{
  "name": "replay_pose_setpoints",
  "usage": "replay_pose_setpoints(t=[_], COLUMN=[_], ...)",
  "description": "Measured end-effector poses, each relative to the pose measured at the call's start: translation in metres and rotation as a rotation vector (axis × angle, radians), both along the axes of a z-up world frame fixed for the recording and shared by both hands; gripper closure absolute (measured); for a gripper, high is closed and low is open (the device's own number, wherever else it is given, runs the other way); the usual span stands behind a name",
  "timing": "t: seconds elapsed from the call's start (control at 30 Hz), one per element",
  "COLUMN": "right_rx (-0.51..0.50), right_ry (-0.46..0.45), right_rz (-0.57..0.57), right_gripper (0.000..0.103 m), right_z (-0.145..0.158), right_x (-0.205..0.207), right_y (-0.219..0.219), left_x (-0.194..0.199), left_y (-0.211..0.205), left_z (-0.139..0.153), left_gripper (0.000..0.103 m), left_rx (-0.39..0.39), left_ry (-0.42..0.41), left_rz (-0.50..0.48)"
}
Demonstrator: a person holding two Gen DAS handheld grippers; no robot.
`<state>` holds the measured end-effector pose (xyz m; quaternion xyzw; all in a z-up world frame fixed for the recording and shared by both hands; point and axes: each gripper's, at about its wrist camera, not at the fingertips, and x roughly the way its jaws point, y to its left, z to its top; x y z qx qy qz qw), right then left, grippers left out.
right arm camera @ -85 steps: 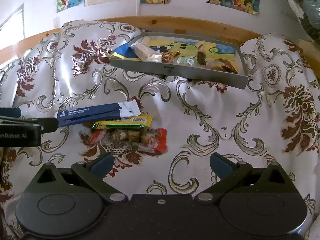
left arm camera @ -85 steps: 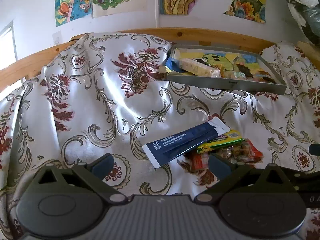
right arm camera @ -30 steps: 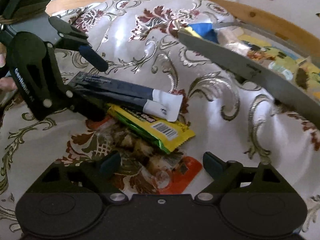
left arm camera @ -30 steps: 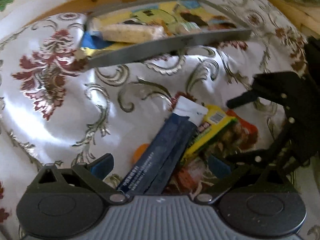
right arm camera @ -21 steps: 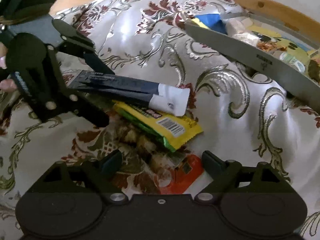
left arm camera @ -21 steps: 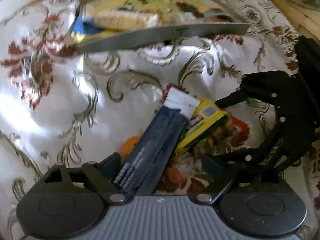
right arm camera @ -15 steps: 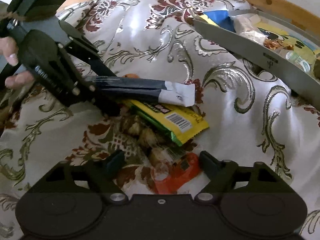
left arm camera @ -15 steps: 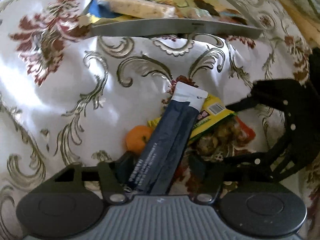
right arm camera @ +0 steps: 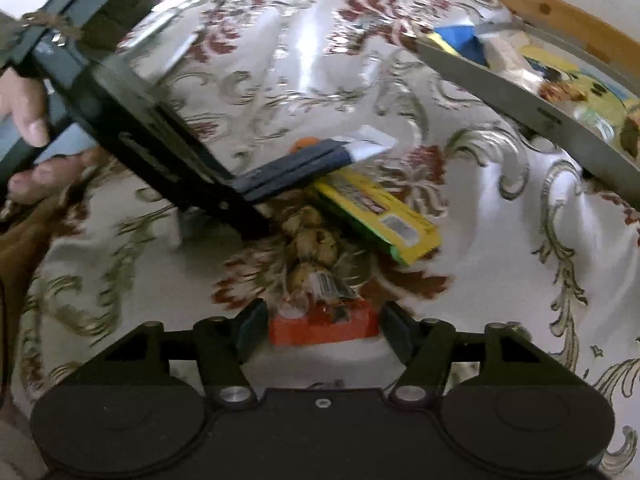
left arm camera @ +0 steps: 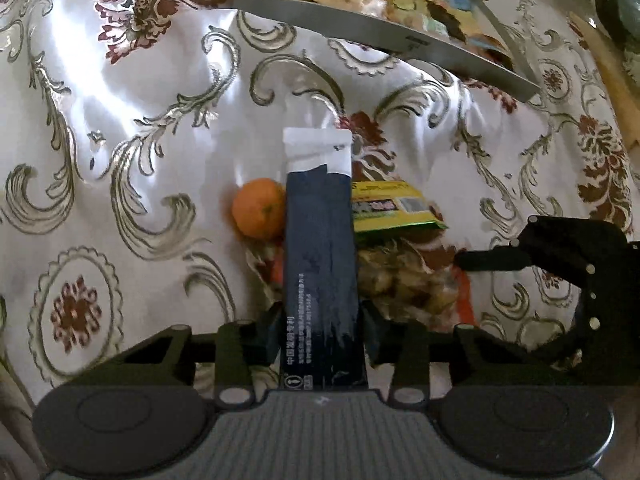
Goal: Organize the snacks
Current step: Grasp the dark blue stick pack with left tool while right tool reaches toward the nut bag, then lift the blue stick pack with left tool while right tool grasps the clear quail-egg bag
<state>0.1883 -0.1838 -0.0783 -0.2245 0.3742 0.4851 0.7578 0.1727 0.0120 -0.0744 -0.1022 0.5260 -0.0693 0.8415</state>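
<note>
Left gripper (left arm camera: 322,334) has its two fingers closed on the near end of the dark blue snack packet (left arm camera: 320,264), whose white tip points toward the grey tray (left arm camera: 384,36). Beside the packet lies a small orange fruit (left arm camera: 258,208), and partly under it a yellow-green bar (left arm camera: 394,208) on the flowered cloth (left arm camera: 132,128). Right gripper (right arm camera: 322,334) stands with fingers apart around the orange end of a clear snack bag (right arm camera: 320,280); whether they touch it I cannot tell. The tray already holds several snacks.
</note>
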Motion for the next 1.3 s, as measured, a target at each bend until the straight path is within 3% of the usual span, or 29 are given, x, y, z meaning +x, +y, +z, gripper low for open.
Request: replay_pose_setpoints(t=[0.13,0.23,0.43,0.63,0.9,1.1,1.3], right_rx=[0.001,0.024,0.059,0.049,-0.003,-0.041,-0.143], right_ry=[-0.051,-0.050,-0.037,-0.022,-0.041,-0.108,-0.270], right_rz=[-0.010,-0.048,-0.072,-0.094,-0.151,-0.162,-0.131], right_gripper=[0.036,0.028,0.027,0.046,0.052,0.056,0.057], right_z=[0.002,-0.002,-0.018,-0.019,-0.013,-0.009,-0.004], right_x=[-0.008,0.000,0.005,0.003,-0.010,-0.031,-0.059], right_y=[0.006,0.011,0.028,0.035,0.034,0.036,0.036], left_x=[-0.003,0.001,0.009,0.011,0.008,-0.005,-0.016], left_y=[-0.001,0.002,0.008,0.004,-0.007,-0.012,-0.014], left_z=[0.001,0.003,-0.001,-0.004,0.002,0.009,0.021], left_gripper=[0.059,0.058,0.054,0.058,0.063,0.067,0.069], left_rx=[0.004,0.004,-0.012,0.005,0.073,0.075,0.086], left_ry=[-0.016,-0.031,-0.044,-0.031,-0.001,0.026,0.041], left_rz=[0.025,0.045,0.077,0.072,0.069,0.108,0.141])
